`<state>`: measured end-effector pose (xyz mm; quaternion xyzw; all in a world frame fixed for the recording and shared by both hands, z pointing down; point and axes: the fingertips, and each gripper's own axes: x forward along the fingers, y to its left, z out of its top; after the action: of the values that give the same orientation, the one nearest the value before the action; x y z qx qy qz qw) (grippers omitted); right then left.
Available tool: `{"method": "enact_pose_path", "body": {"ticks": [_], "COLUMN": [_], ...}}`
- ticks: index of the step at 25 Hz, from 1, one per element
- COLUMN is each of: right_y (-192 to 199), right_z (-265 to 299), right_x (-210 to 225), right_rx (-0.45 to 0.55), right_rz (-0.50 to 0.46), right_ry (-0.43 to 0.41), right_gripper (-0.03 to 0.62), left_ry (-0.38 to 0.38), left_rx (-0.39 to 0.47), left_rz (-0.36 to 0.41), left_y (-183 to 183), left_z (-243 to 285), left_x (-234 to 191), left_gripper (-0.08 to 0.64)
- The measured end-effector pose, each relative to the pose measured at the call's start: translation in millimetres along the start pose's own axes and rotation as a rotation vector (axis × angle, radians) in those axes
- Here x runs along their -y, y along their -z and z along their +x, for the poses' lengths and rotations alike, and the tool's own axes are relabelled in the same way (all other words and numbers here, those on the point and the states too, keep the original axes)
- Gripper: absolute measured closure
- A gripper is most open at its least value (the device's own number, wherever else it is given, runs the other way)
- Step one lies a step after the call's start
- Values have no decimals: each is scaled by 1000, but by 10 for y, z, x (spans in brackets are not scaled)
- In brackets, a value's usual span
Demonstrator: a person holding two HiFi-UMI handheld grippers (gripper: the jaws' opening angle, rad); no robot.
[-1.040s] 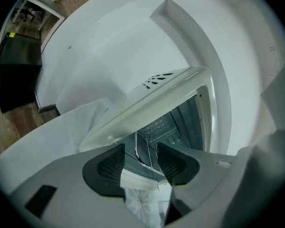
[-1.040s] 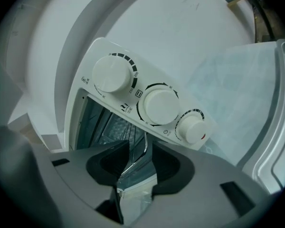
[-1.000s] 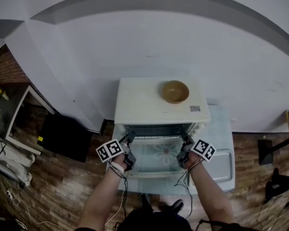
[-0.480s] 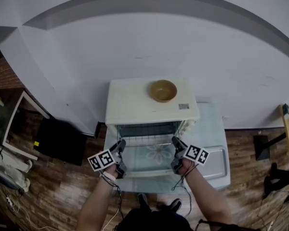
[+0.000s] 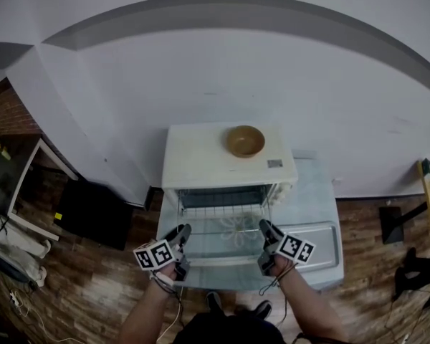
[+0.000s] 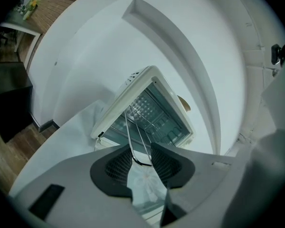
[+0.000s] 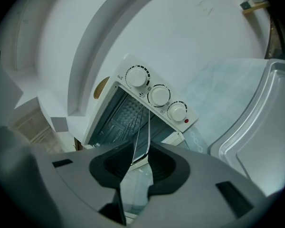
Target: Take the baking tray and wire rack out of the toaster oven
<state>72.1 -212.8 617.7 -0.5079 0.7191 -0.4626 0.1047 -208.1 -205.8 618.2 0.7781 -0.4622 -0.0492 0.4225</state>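
Note:
A white toaster oven (image 5: 229,165) stands with its glass door (image 5: 226,244) folded down. The wire rack (image 5: 226,219) sticks partway out of the oven's mouth, level above the door. My left gripper (image 5: 180,229) has the rack's front left corner between its pads, which are easing slightly apart. My right gripper (image 5: 265,226) is shut on the front right corner. In the left gripper view the rack (image 6: 135,132) runs edge-on from the jaws (image 6: 141,160) into the oven. The right gripper view shows the rack (image 7: 143,132) between that gripper's pads (image 7: 138,160). The baking tray (image 5: 321,244) lies on the table right of the oven.
A brown bowl (image 5: 245,140) sits on the oven's top. The oven's three knobs (image 7: 159,95) are on its right side. A pale blue cloth (image 5: 312,192) covers the table. A white wall rises behind; a dark box (image 5: 93,210) stands on the wooden floor at left.
Both grippers closed on the rack's front corners at the oven's mouth and drew back toward me. The rack slid partway out above the open door.

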Motion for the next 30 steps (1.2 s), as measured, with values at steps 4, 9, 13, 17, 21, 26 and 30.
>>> {"method": "enact_pose_path", "body": {"ticks": [4,9,13,17,21,26,30], "right_y": [48,121,215,269,278,375,431], "right_z": [-79,-121,-212,-326,-432,-558,-647], "right_x": [-8,8,-1,-10,-19,-60,-87], "right_rx": [2,-5,-15,-21,-20,-21,-17], "right_rz": [-17,-25,-9,-40,-73,-60,-53], "right_ry": [2,12,11,3,-1,-23,-36], "right_gripper": [491,491,489,489,488,488,486], "left_ry": [8,-9,-6,-18,-35,-23,-19], "left_rx": [-9,-26,-31,-22,-12,-16,-13], "left_rz": [21,40,69,74,86,96,95], "left_y": [59,163,226,328,389,456,502], "left_z": [-73,-122,-209,-315,-411,-523,-626], "left_x": [29,-54,0,25,86,153,216], "left_gripper": [434,433,430,428,429,430,430]}}
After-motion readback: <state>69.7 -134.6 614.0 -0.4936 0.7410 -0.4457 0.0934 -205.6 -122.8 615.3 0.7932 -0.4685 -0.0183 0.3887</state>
